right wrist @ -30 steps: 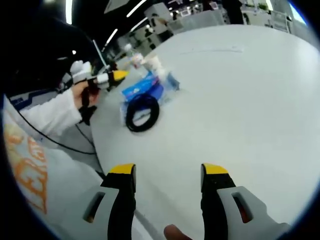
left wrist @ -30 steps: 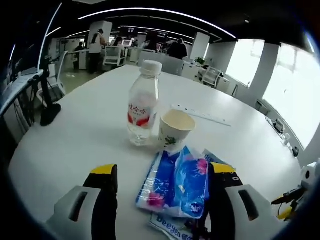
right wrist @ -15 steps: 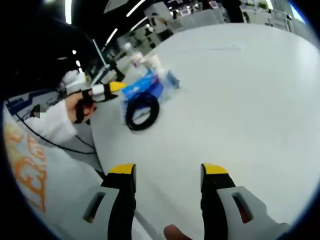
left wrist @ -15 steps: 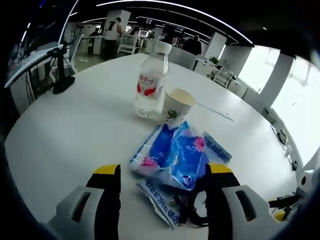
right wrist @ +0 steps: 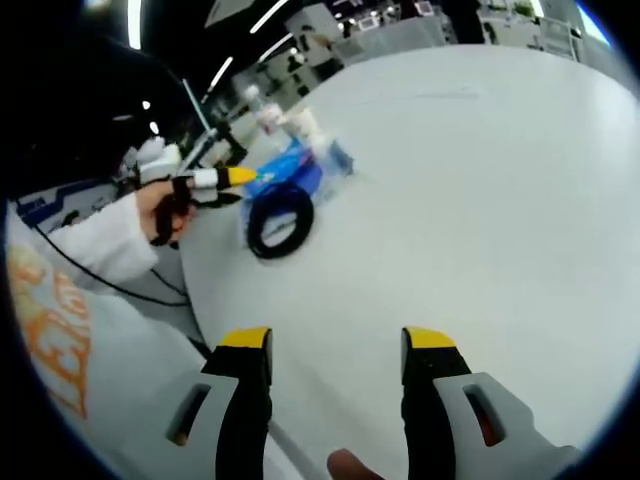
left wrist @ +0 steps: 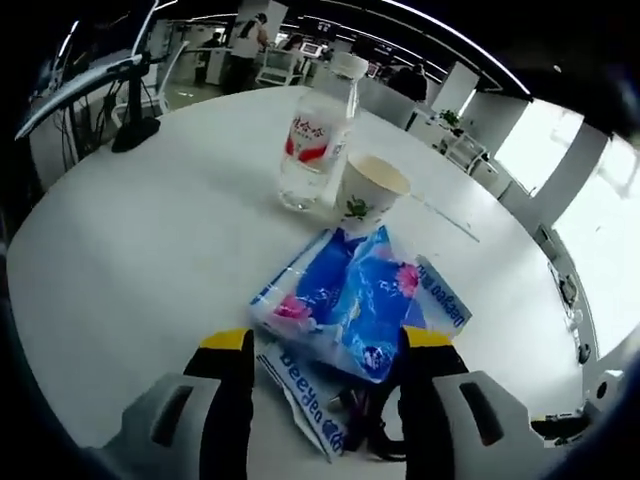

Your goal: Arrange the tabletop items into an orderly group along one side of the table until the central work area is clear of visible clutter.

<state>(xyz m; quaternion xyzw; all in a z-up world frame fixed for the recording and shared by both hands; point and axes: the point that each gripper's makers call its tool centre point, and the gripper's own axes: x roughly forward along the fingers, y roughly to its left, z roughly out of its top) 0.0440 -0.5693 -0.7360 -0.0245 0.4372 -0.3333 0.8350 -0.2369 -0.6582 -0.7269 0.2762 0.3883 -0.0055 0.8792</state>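
Left gripper view: we hold our left gripper [left wrist: 322, 342] open, and the blue packets [left wrist: 345, 305] lie just past its tips, long side slanting away. Behind them stand the paper cup [left wrist: 366, 193] and water bottle [left wrist: 315, 135], touching. Our right gripper [right wrist: 337, 340], open too, hangs far from this pile.

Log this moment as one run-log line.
left gripper: open, over blue packets | right gripper: open, empty, over bare table | water bottle, paper cup, black cable coil: grouped at table edge
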